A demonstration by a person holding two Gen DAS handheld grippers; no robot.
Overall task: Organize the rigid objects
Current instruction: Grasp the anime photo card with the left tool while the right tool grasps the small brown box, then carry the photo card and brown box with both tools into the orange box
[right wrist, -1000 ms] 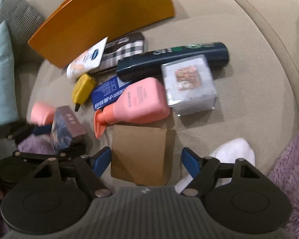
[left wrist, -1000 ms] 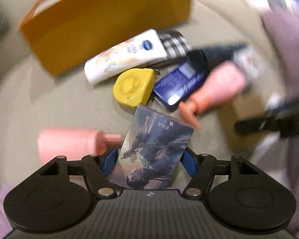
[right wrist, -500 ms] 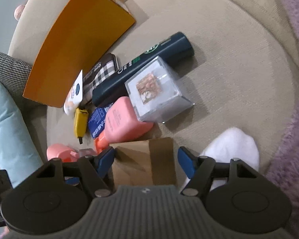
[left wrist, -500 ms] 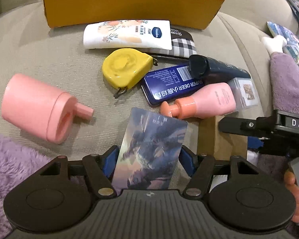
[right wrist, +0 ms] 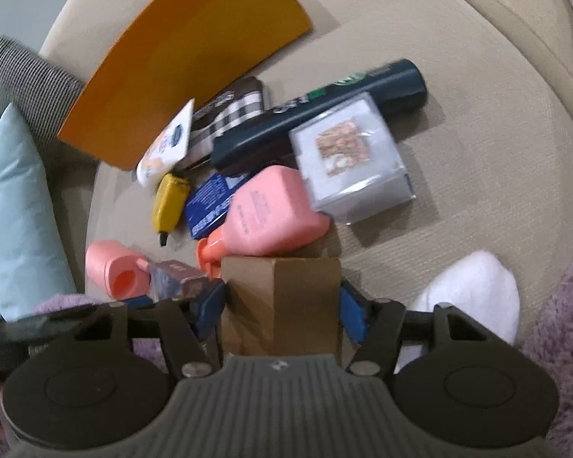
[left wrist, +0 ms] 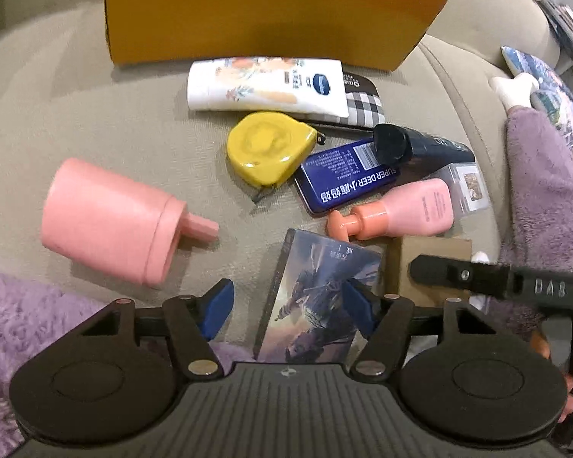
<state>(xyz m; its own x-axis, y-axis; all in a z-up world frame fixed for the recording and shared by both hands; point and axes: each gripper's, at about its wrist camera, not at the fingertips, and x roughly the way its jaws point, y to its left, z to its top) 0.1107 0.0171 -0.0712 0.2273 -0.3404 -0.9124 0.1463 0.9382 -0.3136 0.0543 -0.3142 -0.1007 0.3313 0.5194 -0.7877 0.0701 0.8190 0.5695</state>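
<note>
An illustrated card box [left wrist: 317,290] stands on edge on the beige cushion between the jaws of my left gripper [left wrist: 288,305]. Those jaws are opening: the right pad lies against the box and the left pad stands clear of it. My right gripper [right wrist: 282,305] is closing on a brown cardboard box [right wrist: 286,290], with both blue pads meeting its sides. That box also shows in the left wrist view [left wrist: 428,259], beside a black finger of the right gripper [left wrist: 477,278].
Ahead on the cushion lie a pink jar [left wrist: 107,221], a yellow tape measure [left wrist: 267,149], a blue tin [left wrist: 347,183], a pink pump bottle [left wrist: 412,210], a dark bottle [right wrist: 324,114], a white tube [left wrist: 263,87] and a clear box [right wrist: 351,156]. An orange box [left wrist: 263,11] stands behind. A white sock [right wrist: 473,290] lies right.
The left gripper's left pad has come off the card box, which now stands more edge-on. The right gripper's jaws have narrowed onto the brown box.
</note>
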